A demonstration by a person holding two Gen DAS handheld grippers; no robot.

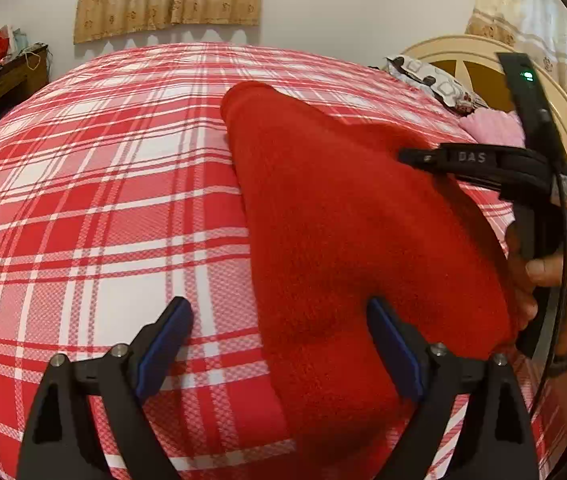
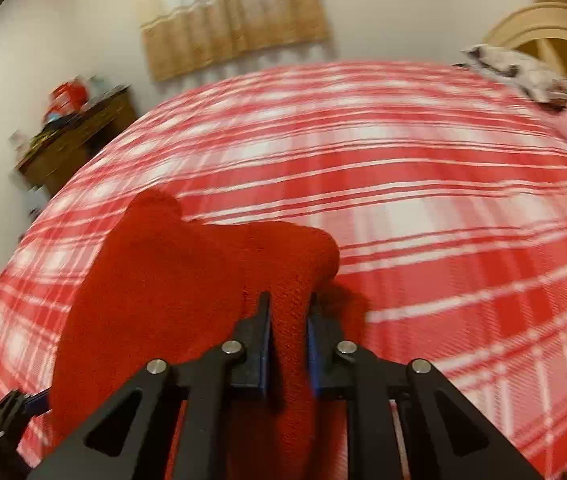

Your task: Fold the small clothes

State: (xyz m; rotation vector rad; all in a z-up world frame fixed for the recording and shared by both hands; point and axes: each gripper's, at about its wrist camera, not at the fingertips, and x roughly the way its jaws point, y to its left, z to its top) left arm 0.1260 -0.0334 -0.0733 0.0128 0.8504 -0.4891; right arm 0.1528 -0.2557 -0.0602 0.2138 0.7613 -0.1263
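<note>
While right gripper (image 2: 289,312) pinches red garment (image 2: 187,280) | left gripper (image 1: 279,320) wide open, empty | plaid bed (image 1: 103,184)

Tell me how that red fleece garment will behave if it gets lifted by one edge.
The red fleece garment will probably droop: it already bunches between the right gripper pads. Its fuzzy nap likely grips well. It looks light, so it may drag across the plaid bedsheet.

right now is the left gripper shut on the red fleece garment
No, the left gripper stands wide open, one pad over the plaid bedsheet and the other over the red fleece garment, gripping nothing.
</note>
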